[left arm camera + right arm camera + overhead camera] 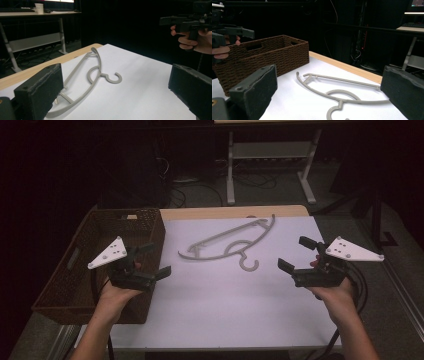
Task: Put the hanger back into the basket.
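Note:
A grey plastic hanger [227,244] lies flat on the white table top [225,300], its hook toward me; it also appears as the hanger [87,77] and the hanger [342,93] in the two gripper views. My left gripper [152,259] hovers open at the left, beside the basket, with nothing between its jaws. My right gripper [296,252] hovers open at the right of the hanger, also empty. Both point inward at the hanger from a short distance. In the left gripper view the right gripper [185,21] shows at the far right.
A brown woven basket [85,240] stands on the table's left side; the basket [262,53] has handle slots in its wall. Behind the table are a desk frame [270,165] and cables on the floor. A wooden strip [230,212] edges the table's far side.

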Available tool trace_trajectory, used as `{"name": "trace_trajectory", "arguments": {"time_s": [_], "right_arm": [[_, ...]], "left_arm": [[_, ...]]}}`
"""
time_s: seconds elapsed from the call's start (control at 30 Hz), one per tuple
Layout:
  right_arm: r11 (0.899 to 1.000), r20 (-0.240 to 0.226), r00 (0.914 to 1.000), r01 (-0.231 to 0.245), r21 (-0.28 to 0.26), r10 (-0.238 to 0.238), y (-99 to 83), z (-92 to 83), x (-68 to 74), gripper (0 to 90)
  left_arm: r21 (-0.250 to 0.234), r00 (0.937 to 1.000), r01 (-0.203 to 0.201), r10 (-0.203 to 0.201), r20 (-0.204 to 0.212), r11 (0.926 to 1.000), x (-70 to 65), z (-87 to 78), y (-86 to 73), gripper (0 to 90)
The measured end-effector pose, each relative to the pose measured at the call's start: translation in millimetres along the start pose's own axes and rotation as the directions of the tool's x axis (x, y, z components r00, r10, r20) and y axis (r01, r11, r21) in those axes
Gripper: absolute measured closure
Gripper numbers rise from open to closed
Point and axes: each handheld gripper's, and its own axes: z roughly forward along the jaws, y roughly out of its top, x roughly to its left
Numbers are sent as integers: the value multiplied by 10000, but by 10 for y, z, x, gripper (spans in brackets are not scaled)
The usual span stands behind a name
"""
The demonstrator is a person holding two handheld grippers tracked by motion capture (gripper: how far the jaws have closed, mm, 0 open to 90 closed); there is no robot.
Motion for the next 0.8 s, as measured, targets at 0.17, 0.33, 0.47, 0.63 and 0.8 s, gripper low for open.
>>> {"name": "trace_trajectory", "arguments": {"time_s": [0.17,0.33,0.47,0.63,0.8], "right_arm": [[9999,1,10000,84,80,-84,-8,3,8,2],[9993,21,9999,149,358,-149,-62,27,14,2],[9974,57,9997,218,680,-223,-130,55,20,2],[9940,84,9998,186,1076,-196,-240,82,30,2],[9880,87,9999,111,1540,-126,-371,115,39,2]], "left_arm": [[193,9999,-111,112,-23,9998,-23,22,1,0],[631,9997,-220,215,98,9978,-88,112,-14,0],[917,9993,-325,309,192,9953,-121,187,-13,0],[1217,9986,-483,454,263,9914,-155,276,1,0],[1774,9965,-807,751,380,9808,-206,474,22,0]]}}
